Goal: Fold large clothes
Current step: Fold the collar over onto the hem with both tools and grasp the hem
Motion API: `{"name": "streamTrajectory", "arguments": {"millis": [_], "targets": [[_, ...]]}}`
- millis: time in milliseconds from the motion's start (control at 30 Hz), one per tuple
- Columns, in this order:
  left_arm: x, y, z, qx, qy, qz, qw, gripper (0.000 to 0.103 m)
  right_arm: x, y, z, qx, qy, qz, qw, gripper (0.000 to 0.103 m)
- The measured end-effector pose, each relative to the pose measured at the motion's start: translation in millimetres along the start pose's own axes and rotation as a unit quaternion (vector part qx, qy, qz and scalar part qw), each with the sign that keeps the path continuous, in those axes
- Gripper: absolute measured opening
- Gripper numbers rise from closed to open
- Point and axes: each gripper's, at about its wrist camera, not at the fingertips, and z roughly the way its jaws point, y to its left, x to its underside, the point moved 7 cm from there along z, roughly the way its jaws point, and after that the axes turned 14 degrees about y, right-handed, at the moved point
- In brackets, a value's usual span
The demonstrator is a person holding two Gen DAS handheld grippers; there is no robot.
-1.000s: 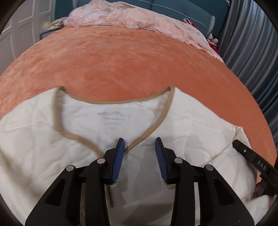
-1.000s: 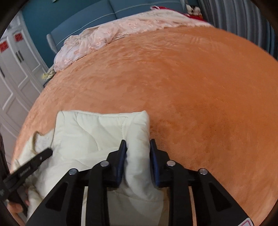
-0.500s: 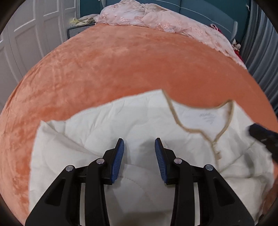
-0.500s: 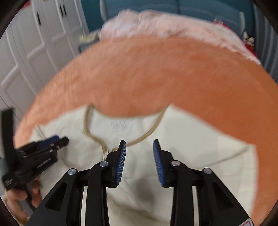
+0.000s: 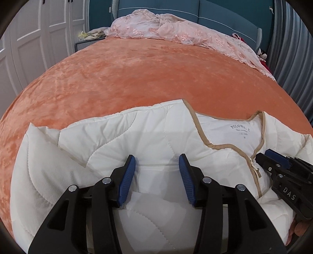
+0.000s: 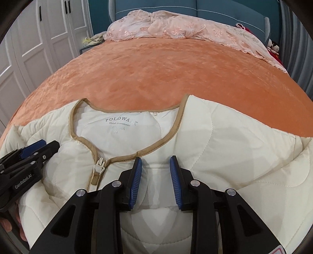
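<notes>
A cream quilted jacket [image 5: 156, 132] with tan trim lies front-up on the orange bedspread [image 5: 137, 74], zipped to the neckline [image 6: 125, 121]. My left gripper [image 5: 157, 158] hovers over the jacket's left shoulder, beside a puffed-up sleeve [image 5: 39, 166]. Its jaws are opening and no fabric is pinched between the blue pads. My right gripper [image 6: 155, 159] hangs over the jacket [image 6: 215, 146] just right of the zip pull [image 6: 98, 166], jaws apart with nothing held. Each view shows the other gripper at its edge: the right gripper [image 5: 267, 155] and the left gripper [image 6: 49, 145].
A pink lace cloth [image 5: 176, 31] is heaped at the far end of the bed against a teal headboard [image 6: 215, 9]. White wardrobe doors [image 5: 29, 39] stand on the left and grey curtains [image 5: 289, 48] on the right. Orange bedspread stretches beyond the jacket.
My right gripper left the folded sleeve it had between its pads and now sits by the neckline. My left gripper moved from the neckline to the left shoulder, and its jaws widened.
</notes>
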Motion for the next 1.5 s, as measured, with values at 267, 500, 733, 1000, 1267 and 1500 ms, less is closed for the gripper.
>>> {"name": "streamTrajectory", "arguments": {"millis": [267,500,733,1000,1267,1500], "targets": [[-2.4,0.6,1.1,-0.006,-0.006,-0.003,1.0000,0.047,-3.8,-11.1,-4.6,0.000,-0.028,0.033,0.999,0.025],[44.8,31.3,-84.1,-0.001,-0.002,-0.030,0.9996,0.075,80.0,-90.2,-144.8,-0.029,-0.136,0.202,0.969,0.063],[200.6,117.4,-189.2,0.060,0.062,-0.062,0.9944,0.091,282.4,-164.4,-241.5,-0.014,-0.018,0.170,0.985,0.080],[313.0,160.6,-213.6,0.120,0.106,-0.198,0.9672,0.091,379.5,-176.2,-232.4,-0.093,0.040,0.277,0.956,0.080],[325.8,119.0,-209.5,0.095,0.119,-0.143,0.9779,0.094,375.6,-136.4,-211.8,-0.113,0.036,0.249,0.961,0.079],[330.1,99.3,-226.1,0.102,0.122,-0.132,0.9784,0.016,375.6,-114.2,-221.4,-0.128,0.030,0.205,0.970,0.017]]}}
